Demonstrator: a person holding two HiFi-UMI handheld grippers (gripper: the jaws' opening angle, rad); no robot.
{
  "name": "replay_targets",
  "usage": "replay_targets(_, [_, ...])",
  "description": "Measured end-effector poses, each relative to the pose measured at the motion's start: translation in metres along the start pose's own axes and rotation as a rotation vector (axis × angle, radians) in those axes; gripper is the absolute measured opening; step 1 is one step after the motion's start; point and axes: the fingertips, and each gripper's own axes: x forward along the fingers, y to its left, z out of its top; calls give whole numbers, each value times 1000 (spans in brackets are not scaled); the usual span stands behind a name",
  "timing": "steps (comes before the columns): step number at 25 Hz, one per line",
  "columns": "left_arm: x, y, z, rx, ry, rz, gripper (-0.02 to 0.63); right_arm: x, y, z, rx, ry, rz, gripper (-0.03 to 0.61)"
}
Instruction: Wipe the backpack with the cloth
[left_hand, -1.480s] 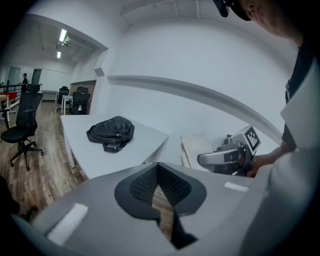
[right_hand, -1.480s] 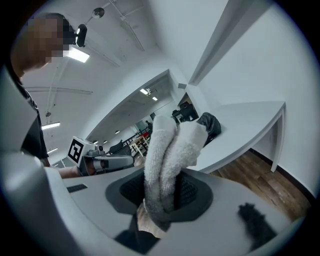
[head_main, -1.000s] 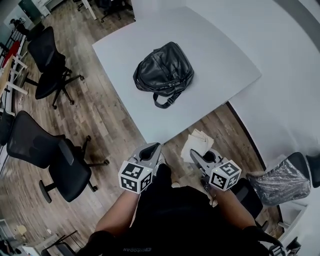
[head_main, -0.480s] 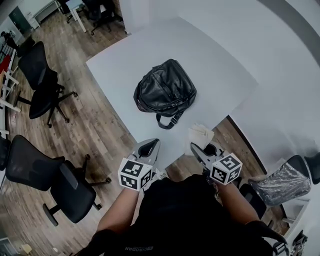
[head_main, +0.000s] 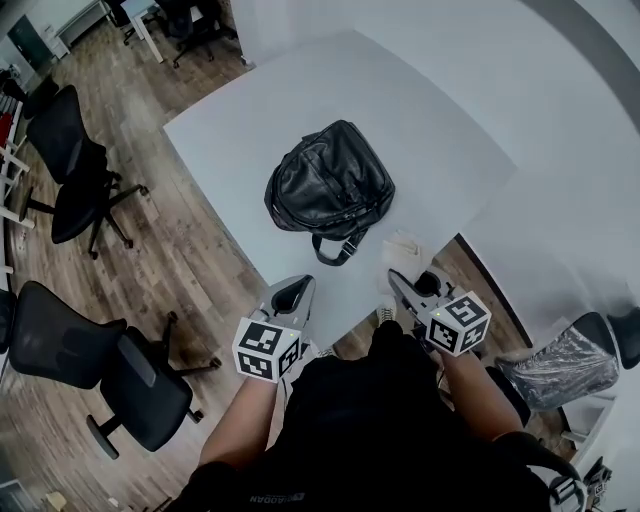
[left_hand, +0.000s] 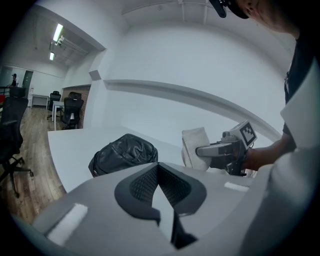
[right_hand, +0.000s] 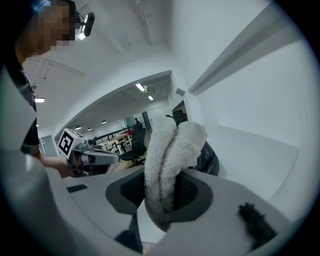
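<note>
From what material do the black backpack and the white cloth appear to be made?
The backpack looks like leather or imitation leather, which one I cannot tell: black, soft sheen, with shiny creases and highlights. The cloth looks like terry or a similar pile fabric: off-white, matte, with a fuzzy, nubby surface on its folds.

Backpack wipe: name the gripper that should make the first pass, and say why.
Right. The right gripper is shut on the cloth, with the backpack ahead of it; the left gripper is shut and holds nothing.
</note>
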Motion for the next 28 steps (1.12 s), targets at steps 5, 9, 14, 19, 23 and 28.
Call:
replay_targets(5, [8,12,1,-27,-13,70,6,11,-36,16,-68,3,-2,112])
replay_targets(9, [21,14,2,-51,-12,130,6,23,-68,29,-116,7,20,112])
replay_targets(14, [51,8,7,-52,3,187,6,39,-114,42,-147,14,56,112])
replay_targets(19, [82,2,15,-75,9,228,6,56,-157,50,-190,25,77,112])
replay_targets(23, [106,-2,19,-81,24,254,6,69,-190,57,-219,28,86,112])
replay_targets(28, [131,-2,22,-95,45,303,6,94,-225,64,-283,44,108,112])
